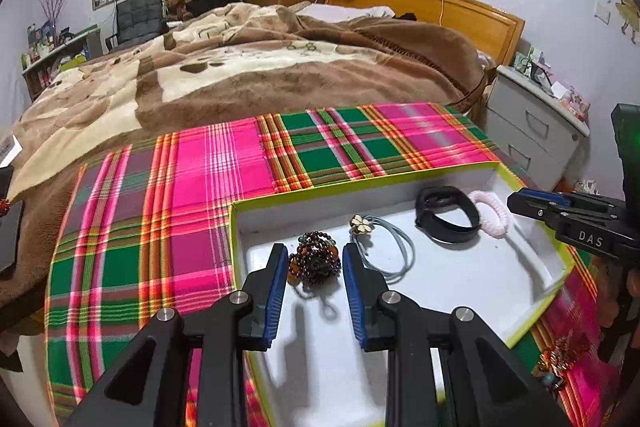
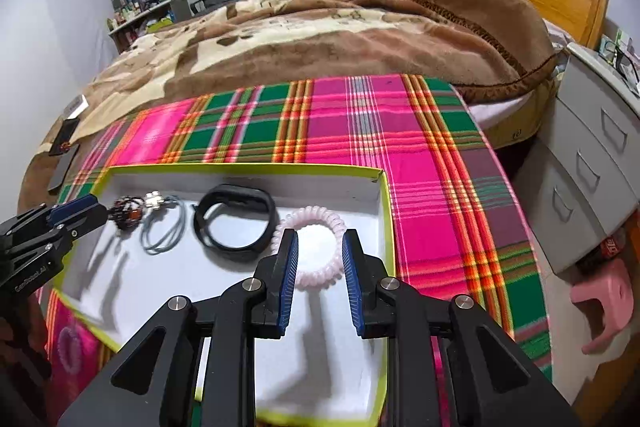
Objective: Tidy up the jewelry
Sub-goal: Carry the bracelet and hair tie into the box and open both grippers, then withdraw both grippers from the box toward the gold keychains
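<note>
Your left gripper (image 1: 315, 269) is standing spread around the bead bracelet (image 1: 314, 264) in the white tray (image 1: 440, 291). Your right gripper (image 2: 320, 255) is standing spread over the pink coil band (image 2: 310, 247); only its view is showing a pink stool (image 2: 604, 307) beside the plaid cloth (image 2: 440, 187).

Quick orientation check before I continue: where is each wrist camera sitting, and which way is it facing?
Left wrist: on the left gripper, looking down over the bead bracelet in the white tray; right gripper at the right edge.
Right wrist: on the right gripper, over the pink coil hair tie; left gripper at the left edge.
Shared: tray, black band, plaid cloth, bed.
</note>
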`<state>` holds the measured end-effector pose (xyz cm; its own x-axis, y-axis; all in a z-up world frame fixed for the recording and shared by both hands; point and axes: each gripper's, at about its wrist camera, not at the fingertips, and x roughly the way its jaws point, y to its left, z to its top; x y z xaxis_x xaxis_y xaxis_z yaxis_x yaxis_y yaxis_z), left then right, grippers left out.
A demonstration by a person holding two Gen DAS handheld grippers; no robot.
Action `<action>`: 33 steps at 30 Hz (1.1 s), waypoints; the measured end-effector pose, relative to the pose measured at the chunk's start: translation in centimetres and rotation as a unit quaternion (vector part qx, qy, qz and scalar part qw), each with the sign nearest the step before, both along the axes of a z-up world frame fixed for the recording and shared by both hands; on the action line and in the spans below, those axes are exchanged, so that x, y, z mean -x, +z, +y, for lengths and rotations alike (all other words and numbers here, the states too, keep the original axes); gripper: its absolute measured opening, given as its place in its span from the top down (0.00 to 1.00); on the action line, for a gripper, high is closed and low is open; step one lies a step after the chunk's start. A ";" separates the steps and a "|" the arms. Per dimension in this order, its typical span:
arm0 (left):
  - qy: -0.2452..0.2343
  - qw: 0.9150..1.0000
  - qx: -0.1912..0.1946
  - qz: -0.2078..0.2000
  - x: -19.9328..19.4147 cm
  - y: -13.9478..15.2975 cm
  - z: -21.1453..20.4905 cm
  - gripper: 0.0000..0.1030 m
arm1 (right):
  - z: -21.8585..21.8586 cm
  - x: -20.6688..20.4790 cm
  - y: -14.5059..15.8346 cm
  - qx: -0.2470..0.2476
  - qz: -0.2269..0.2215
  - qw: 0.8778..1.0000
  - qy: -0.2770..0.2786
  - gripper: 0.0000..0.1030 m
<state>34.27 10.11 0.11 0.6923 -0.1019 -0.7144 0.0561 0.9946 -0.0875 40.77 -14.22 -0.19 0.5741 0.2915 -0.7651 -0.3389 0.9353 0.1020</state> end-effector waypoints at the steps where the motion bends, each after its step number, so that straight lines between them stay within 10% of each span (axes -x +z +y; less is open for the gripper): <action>1: 0.001 1.000 0.001 -0.006 0.7 0.4 0.0 0.73 | -0.1 0.4 0.3 -0.002 -0.004 1.000 0.000 0.77; 33: 0.008 0.997 0.010 -0.077 22.8 2.3 -5.0 0.73 | -4.0 23.0 2.5 -0.058 -0.084 0.995 0.012 0.77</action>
